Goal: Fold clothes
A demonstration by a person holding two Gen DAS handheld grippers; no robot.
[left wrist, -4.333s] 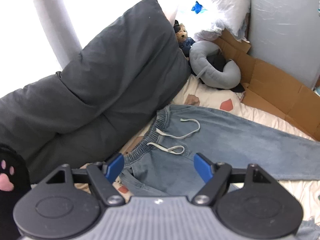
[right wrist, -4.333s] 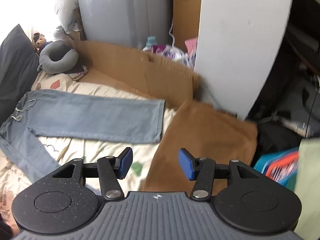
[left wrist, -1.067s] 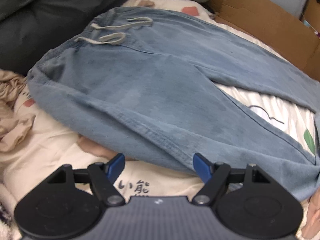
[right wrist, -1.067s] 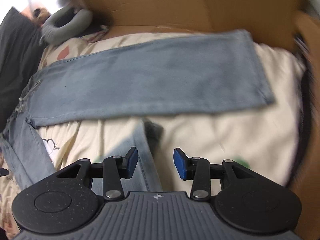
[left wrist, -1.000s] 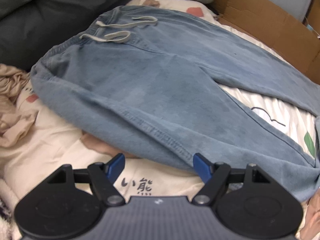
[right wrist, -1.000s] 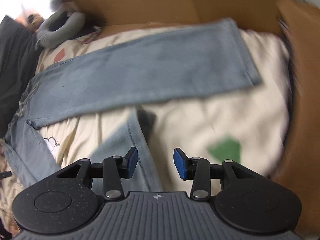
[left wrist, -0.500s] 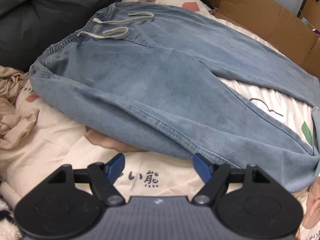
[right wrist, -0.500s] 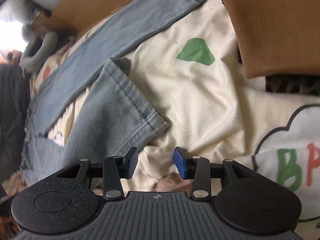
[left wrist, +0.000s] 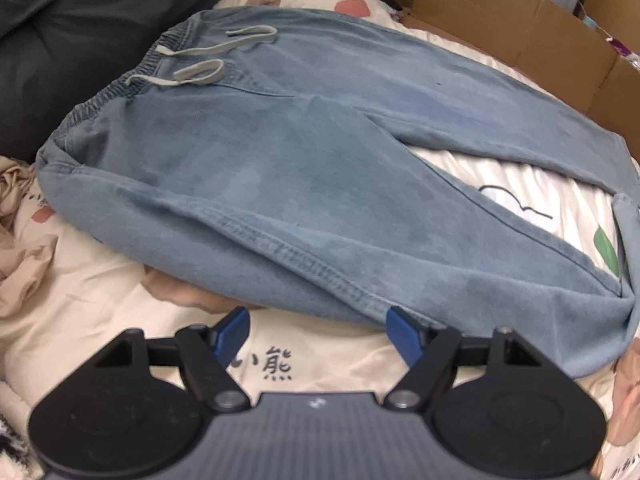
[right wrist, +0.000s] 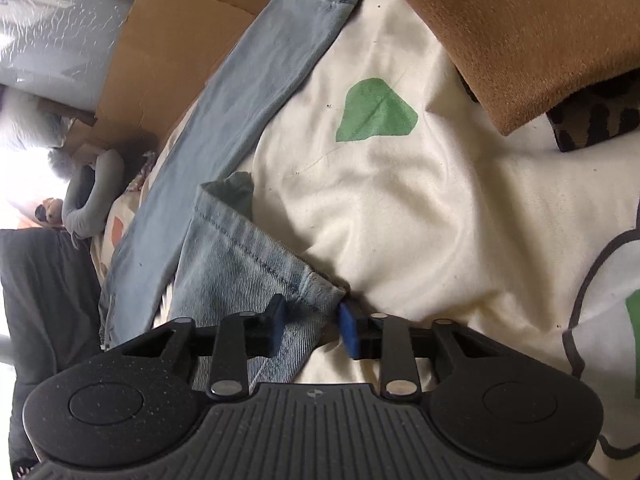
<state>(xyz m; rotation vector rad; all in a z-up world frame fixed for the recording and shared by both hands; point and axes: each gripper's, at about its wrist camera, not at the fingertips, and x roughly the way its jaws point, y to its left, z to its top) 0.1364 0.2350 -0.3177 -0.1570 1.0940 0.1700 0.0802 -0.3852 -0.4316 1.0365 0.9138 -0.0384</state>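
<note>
— Left wrist view first: what is the biggest thing there?

— A cream bedsheet (left wrist: 100,292) with printed pictures, and on it light blue jeans (left wrist: 280,184) lie flat, the waistband with its grey drawstring (left wrist: 208,56) toward the dark duvet (left wrist: 72,32). One leg runs along a cardboard sheet (left wrist: 520,16), the other comes toward the camera.

— And the left gripper (left wrist: 318,326)?

— It hangs over the outer seam of the near leg, its jaws spread wide, nothing between them.

— What shows the right wrist view?

— The same sheet, a brown blanket (right wrist: 520,32) at the top, and the two leg ends. The right gripper (right wrist: 309,326) is at the hem (right wrist: 256,248) of the near leg (its corner is folded up a little). Its jaws have just been closing, and the denim corner is between the blue pads; I cannot tell if they already press it.
</note>
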